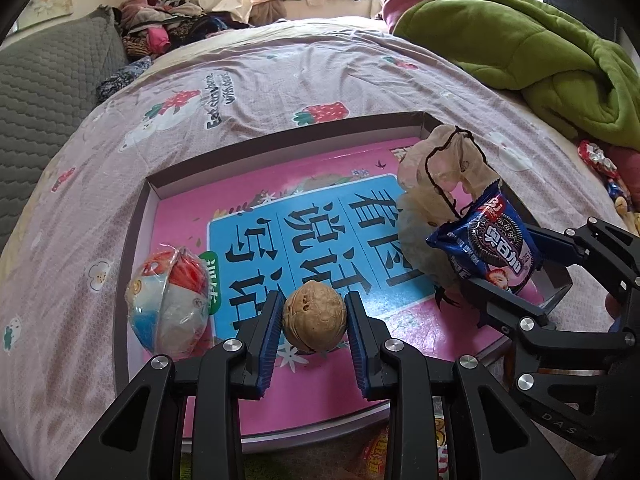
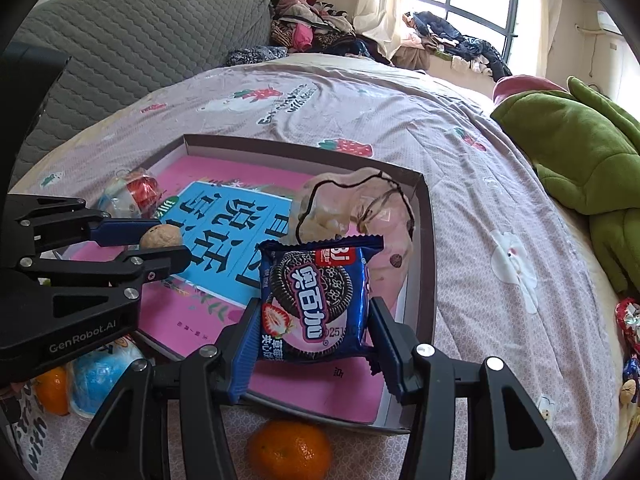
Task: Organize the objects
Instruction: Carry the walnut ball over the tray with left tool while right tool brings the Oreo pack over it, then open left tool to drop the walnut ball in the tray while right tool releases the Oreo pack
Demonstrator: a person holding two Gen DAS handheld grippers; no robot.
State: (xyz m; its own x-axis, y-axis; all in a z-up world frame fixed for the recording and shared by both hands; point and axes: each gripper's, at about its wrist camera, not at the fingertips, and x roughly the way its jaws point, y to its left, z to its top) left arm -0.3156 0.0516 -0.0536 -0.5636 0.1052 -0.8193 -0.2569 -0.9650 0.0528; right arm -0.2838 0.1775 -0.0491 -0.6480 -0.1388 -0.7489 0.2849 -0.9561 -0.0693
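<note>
My left gripper (image 1: 314, 322) is shut on a brown walnut (image 1: 315, 317), held above the pink floor of a shallow box (image 1: 136, 248) on the bed. From the right wrist view that same walnut (image 2: 161, 236) shows between the left gripper's fingers (image 2: 132, 231). My right gripper (image 2: 313, 334) is shut on a blue cookie packet (image 2: 316, 300), over the box's near right part (image 2: 426, 248). The packet (image 1: 490, 246) also shows at the right of the left wrist view. Inside the box lie a red-and-white wrapped snack (image 1: 170, 310) at the left and a pale drawstring pouch (image 1: 438, 184) at the right.
An orange (image 2: 290, 450) lies on the bedspread just in front of the box. Another orange (image 2: 52, 390) and a blue-white packet (image 2: 100, 380) lie at the near left. A green blanket (image 2: 580, 160) covers the bed's right side, with wrapped sweets (image 2: 628, 328) nearby. A grey headboard (image 2: 132, 40) stands behind.
</note>
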